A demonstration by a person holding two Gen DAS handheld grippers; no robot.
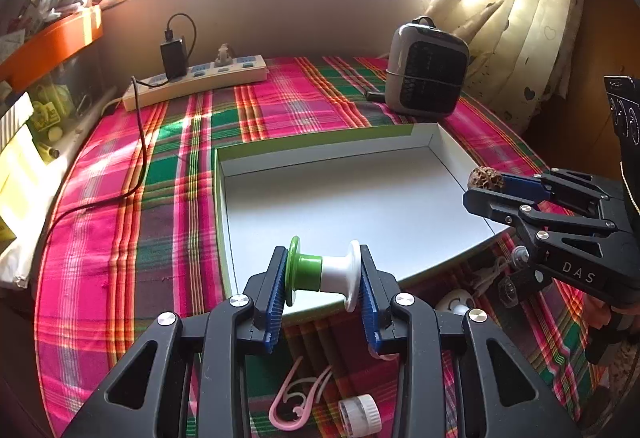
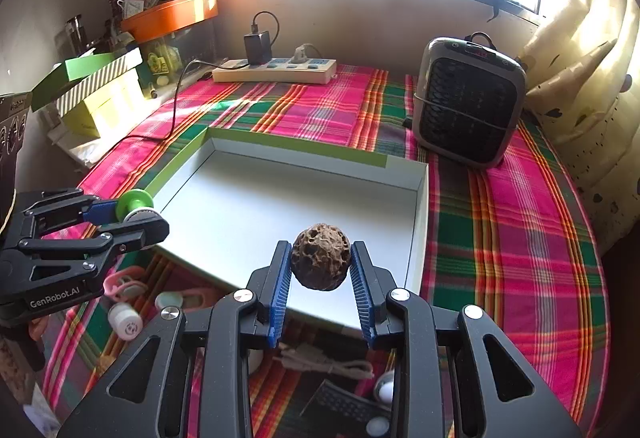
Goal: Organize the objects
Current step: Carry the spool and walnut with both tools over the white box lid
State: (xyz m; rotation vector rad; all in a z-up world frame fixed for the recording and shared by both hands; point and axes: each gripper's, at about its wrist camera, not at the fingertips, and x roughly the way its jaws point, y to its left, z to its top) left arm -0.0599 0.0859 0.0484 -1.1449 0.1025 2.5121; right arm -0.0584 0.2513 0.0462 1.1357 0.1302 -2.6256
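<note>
Currently: left tool (image 1: 323, 280) clamped on green-and-white spool (image 1: 322, 272); right tool (image 2: 321, 274) clamped on brown pitted nut (image 2: 320, 262); both above white tray's (image 2: 420, 214) near edge.

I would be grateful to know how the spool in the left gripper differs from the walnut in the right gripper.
The spool is smooth, half green and half white; the walnut is brown and deeply pitted. The spool is waisted with two flanges, clamped end to end; the walnut is roundish. Both are held above the near edge of the white box.
</note>
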